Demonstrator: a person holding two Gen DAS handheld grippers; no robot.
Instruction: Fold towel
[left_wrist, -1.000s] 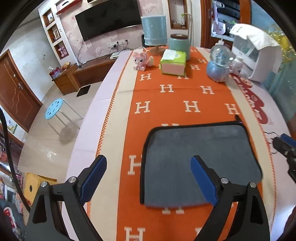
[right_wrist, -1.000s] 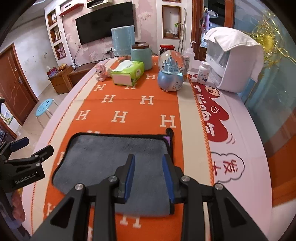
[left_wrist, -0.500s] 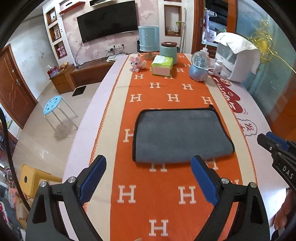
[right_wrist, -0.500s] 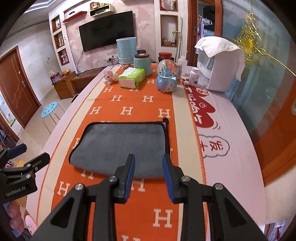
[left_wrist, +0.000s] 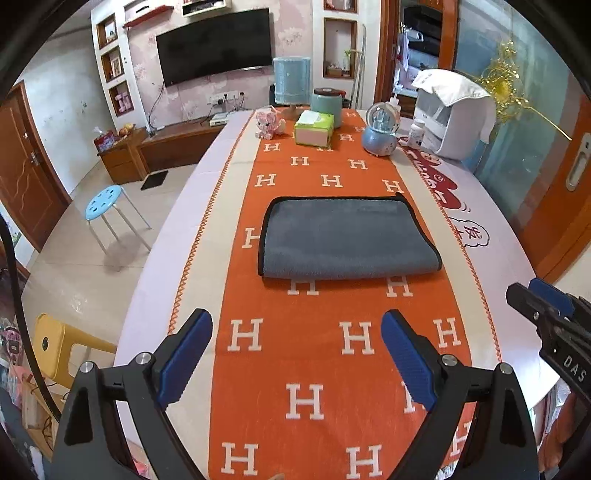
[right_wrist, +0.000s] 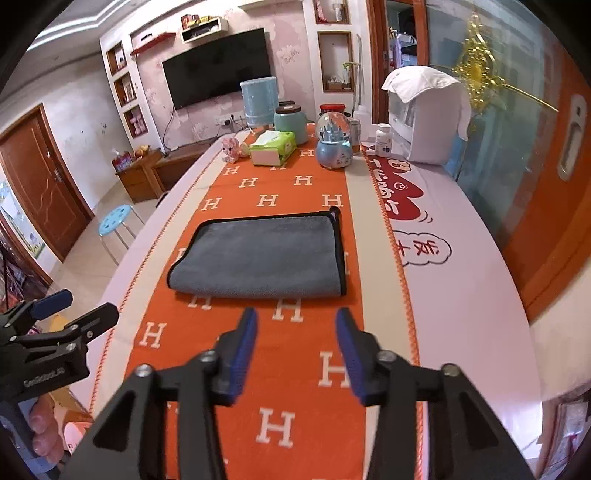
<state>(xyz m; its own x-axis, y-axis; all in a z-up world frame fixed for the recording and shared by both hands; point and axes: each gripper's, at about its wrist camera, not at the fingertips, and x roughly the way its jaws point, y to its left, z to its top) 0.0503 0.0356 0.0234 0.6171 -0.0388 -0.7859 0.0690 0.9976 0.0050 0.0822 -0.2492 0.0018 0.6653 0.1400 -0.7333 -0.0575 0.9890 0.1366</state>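
The towel (left_wrist: 347, 240) lies flat on the orange cloth (left_wrist: 332, 350) that runs down the middle of the bench (right_wrist: 461, 258), at 12 o'clock from both of my tools. It shows a rounded fold along its near edge and black-bound edges on the far side and at one end, so I judge that one fold is already made. In the left wrist view the bound end curves round at 3 o'clock; in the right wrist view the stacked bound edges stand at the right end of the towel.

My left tool (left_wrist: 295, 350) hangs over the cloth with its jaws spread wide and nothing between them, well short of the towel's near edge. My right tool (right_wrist: 295, 347) hangs at a similar standoff, its jaws parted to a moderate gap, also empty. Neither tool touches the towel.

Step in hand, as I judge it: the pause between folds, or the finish if one fold is all that is wanted. I cannot tell which from the task line.

If a second fold is required, the next move calls for:
1. Bringing one tool down to a short end of the towel.
2. Closing on both layers at once, so the upper layer does not slide.
3. Carrying that end across to the opposite end.

The tissue box (right_wrist: 273, 147) and snow globe (right_wrist: 334, 140) stand at the far end, well apart from the working area.
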